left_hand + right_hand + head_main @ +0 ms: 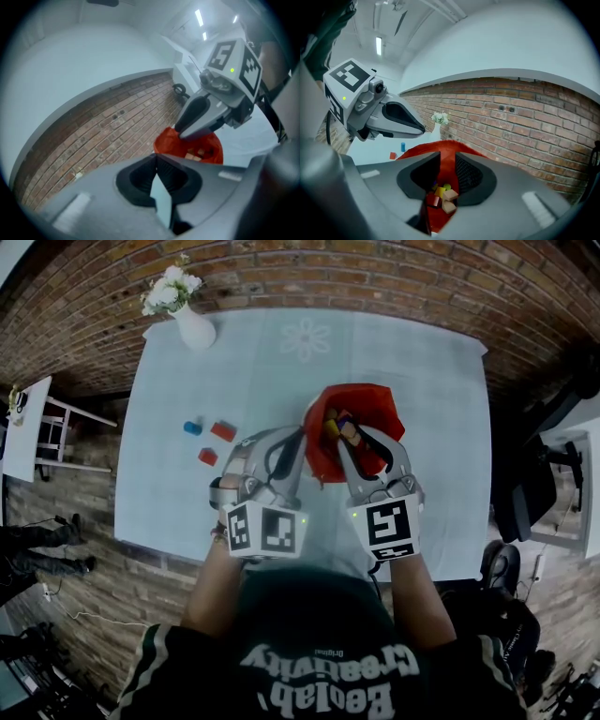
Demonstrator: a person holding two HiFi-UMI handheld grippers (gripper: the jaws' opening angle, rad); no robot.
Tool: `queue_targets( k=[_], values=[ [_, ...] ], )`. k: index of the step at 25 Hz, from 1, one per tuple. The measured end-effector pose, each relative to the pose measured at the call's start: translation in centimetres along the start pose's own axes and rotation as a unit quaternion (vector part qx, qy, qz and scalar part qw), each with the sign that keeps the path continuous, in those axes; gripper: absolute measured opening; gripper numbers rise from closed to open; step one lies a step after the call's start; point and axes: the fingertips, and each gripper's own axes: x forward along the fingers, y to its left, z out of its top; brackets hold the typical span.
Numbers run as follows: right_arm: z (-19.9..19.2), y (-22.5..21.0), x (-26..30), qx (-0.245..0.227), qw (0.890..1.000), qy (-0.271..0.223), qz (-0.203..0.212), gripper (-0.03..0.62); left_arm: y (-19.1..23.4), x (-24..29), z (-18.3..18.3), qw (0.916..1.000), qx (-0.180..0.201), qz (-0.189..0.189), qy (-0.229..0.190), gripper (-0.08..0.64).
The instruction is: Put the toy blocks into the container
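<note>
right gripper (356, 437) hung over the red fabric container (375, 404), jaws narrowly apart and empty, above coloured toy blocks (442, 194) inside. left gripper (298, 433), closed on nothing, sat at its rim, we judged to steady it; small blue and red blocks (223, 431) waited on the pale table (169, 502).

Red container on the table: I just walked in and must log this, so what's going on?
A person holds a two-jaw gripper in each hand over the table. The right gripper hangs above the red container, jaws apart, nothing clamped; several toy blocks already lie inside. The left gripper, jaw tips together, sits by the container's edge. A blue block and two red blocks lie loose on the table.
</note>
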Motion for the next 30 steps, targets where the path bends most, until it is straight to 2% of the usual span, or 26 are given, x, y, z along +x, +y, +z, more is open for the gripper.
queue_targets(
  k=[14, 17, 19, 30],
  values=[
    [0.0, 0.4, -0.3, -0.002, 1.000, 0.001, -0.003, 0.098, 0.0, -0.6, -0.2, 1.0000, -0.003, 0.000, -0.001, 0.003],
    [0.3, 0.6, -0.5, -0.005, 1.000, -0.008, -0.010, 0.066, 0.0, -1.1, -0.5, 1.0000, -0.002, 0.002, 0.002, 0.003],
    [0.6, 0.8, -0.4, -0.008, 1.000, -0.015, -0.014, 0.007, 0.1, -1.6, -0.9, 1.0000, -0.001, 0.004, 0.003, 0.003],
    [3.5, 4.7, 0.9, -0.029, 0.999, -0.025, -0.015, 0.006, 2.8, -4.3, -3.4, 0.9998, -0.013, 0.006, -0.015, 0.003]
  ],
)
